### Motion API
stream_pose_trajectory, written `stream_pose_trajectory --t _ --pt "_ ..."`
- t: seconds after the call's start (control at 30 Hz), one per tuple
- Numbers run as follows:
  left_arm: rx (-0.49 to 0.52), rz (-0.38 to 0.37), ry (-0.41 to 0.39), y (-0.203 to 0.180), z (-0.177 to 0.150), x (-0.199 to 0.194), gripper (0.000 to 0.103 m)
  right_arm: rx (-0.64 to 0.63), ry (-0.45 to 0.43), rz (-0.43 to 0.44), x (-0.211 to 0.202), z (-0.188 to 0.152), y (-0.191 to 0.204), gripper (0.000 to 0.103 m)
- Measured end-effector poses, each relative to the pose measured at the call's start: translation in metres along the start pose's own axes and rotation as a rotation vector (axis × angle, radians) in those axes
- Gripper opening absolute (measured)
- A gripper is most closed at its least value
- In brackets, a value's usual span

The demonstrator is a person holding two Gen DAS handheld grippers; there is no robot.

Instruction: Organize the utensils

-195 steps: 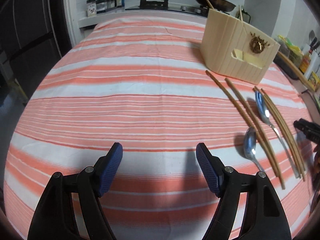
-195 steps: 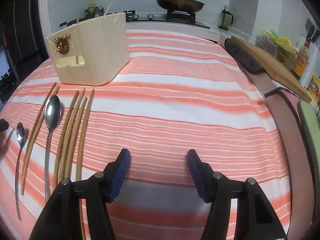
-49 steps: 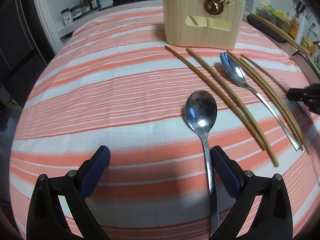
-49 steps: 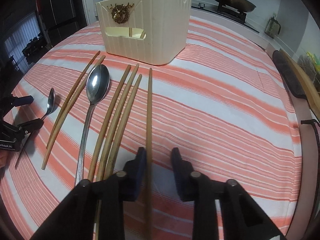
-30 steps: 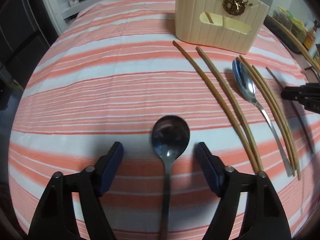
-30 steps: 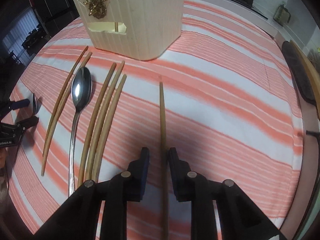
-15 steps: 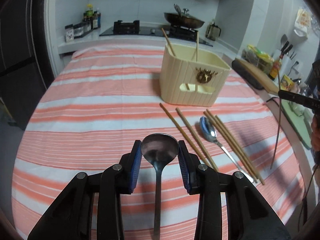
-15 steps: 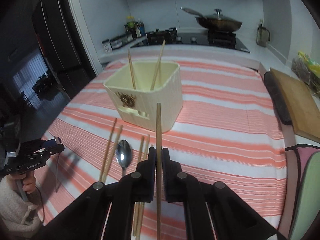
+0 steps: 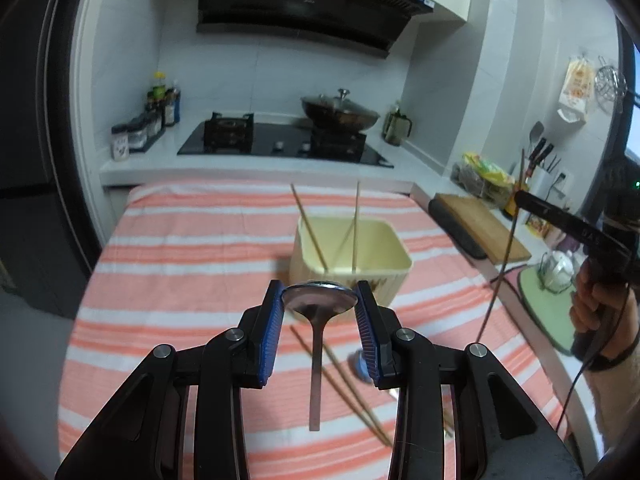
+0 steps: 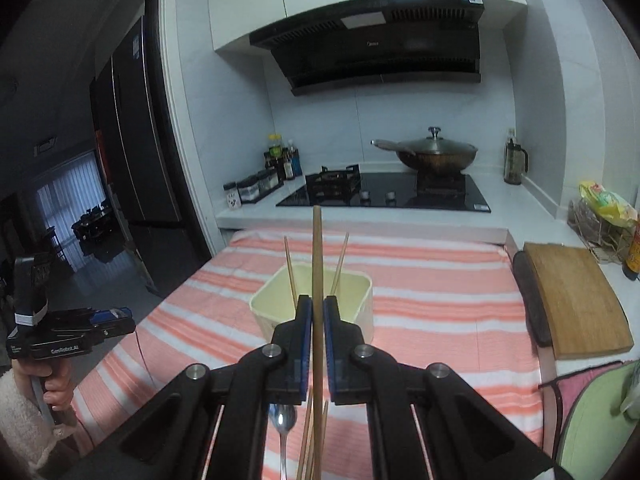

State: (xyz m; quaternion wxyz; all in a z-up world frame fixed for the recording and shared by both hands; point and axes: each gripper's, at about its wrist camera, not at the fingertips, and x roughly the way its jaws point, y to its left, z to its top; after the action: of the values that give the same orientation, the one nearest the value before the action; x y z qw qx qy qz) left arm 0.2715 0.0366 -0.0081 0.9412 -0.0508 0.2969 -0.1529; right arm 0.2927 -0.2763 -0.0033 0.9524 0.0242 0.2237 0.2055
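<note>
Spoon first: your left gripper is clenched on the bowl of a shiny steel spoon, blue pads pressing either edge of the bowl, the handle hanging straight down above the orange-and-white striped tablecloth. You hold it lifted, in front of the cream ribbed plastic utensil holder, where two thin wooden chopsticks already stand, leaning and crossing low inside it.

Your right gripper is closed tight on a long tan wooden chopstick, which runs upright between the blue pads, its tip rising well above the fingers. The holder sits beyond and below it. Under that gripper, a second steel spoon and several more wooden chopsticks lie on the cloth.

In the left wrist view, two chopsticks lie aslant on the stripes below the held spoon; the blurred bluish patch beside your right pad may be the other spoon, though the blur makes that uncertain. A lidded dark wok sits on the black stove behind.
</note>
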Motion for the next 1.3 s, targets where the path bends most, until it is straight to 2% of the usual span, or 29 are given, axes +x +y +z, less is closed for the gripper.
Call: stream_pose_trajectory --t 0.2,0.3,0.4,0.53,0.67,0.77,0.9,0.93,0.97,1.0,1.03,1.07,1.13,1.17,1.23,1.3 --pt "-0.019 0.056 -0.156 -0.007 0.101 0.031 0.036 -0.024 -0.168 -0.049 0.052 0.061 0.011 0.006" --pt "-0.108 0.088 -0.206 -0.003 0.119 0.063 0.036 -0.001 -0.247 -0.098 0.080 0.071 0.013 0.006" --pt "-0.188 0.143 -0.214 0.003 0.115 0.101 0.036 0.023 -0.244 -0.126 0.112 0.065 0.011 0.006" --pt "-0.212 0.157 -0.113 0.005 0.091 0.152 0.036 0.012 -0.129 -0.132 0.156 0.044 0.009 0.006" --pt "-0.143 0.143 0.049 0.000 0.066 0.194 0.036 0.050 0.045 -0.128 0.190 0.026 0.000 0.006" --pt "-0.101 0.144 0.166 -0.004 0.051 0.216 0.036 0.083 0.167 -0.111 0.208 0.015 -0.006 0.006" --pt "-0.117 0.114 0.309 -0.003 0.038 0.233 0.037 0.082 0.291 -0.099 0.220 0.001 -0.006 0.009" --pt "-0.124 0.112 0.334 -0.002 0.036 0.234 0.039 0.075 0.305 -0.111 0.220 -0.003 -0.007 0.013" --pt "-0.129 0.119 0.342 0.000 0.036 0.231 0.043 0.070 0.309 -0.122 0.218 -0.005 -0.005 0.031" --pt "-0.137 0.120 0.337 0.002 0.037 0.225 0.053 0.069 0.295 -0.124 0.211 -0.006 -0.005 0.043" --pt "-0.147 0.109 0.314 0.004 0.039 0.215 0.059 0.065 0.264 -0.118 0.200 -0.005 -0.003 0.061" --pt "-0.153 0.092 0.283 0.005 0.040 0.202 0.061 0.058 0.233 -0.115 0.190 -0.004 -0.001 0.061" --pt "-0.138 0.052 0.230 0.006 0.039 0.173 0.076 0.051 0.176 -0.090 0.163 -0.002 -0.002 0.061" --pt "-0.113 0.049 0.210 0.005 0.036 0.157 0.080 0.042 0.147 -0.084 0.143 -0.003 -0.002 0.061" --pt "-0.056 0.062 0.183 0.004 0.019 0.123 0.090 0.012 0.125 -0.084 0.111 -0.010 -0.005 0.062" --pt "-0.013 0.074 0.182 0.008 -0.011 0.097 0.094 -0.012 0.131 -0.093 0.077 -0.037 -0.010 0.071"
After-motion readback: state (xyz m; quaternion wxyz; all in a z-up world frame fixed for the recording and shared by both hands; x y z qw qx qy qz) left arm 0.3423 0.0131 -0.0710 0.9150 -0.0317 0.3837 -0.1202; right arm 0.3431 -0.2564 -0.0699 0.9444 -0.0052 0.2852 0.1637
